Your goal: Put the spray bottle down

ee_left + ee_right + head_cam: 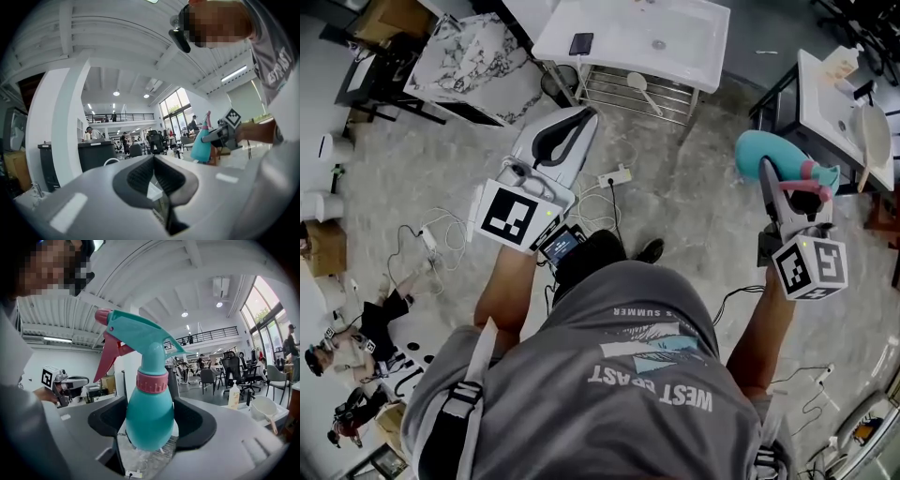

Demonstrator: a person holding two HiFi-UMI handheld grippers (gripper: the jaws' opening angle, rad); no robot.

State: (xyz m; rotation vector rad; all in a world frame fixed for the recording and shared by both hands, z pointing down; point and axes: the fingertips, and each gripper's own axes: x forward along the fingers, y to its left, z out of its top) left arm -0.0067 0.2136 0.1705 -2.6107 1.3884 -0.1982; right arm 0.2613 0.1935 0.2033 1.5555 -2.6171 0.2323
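Note:
The spray bottle (pixel 761 152) (pixel 150 416) is teal with a pink collar and a pink trigger. My right gripper (pixel 773 183) (pixel 152 423) is shut on its round body and holds it upright in the air, at the right of the head view. The black pads press on both sides of the body. My left gripper (pixel 581 117) (pixel 153 159) is held out at the left, shut, its pads meeting at the tips with nothing between them. The left gripper view also shows the bottle (pixel 204 143) off to the right.
Ahead stands a white sink unit (pixel 675 56) with a phone (pixel 581 43) on top and a wire shelf below. A marble-topped table (pixel 478 56) is to its left and another white counter (pixel 834 112) at the right. Cables and a power strip (pixel 614 176) lie on the floor.

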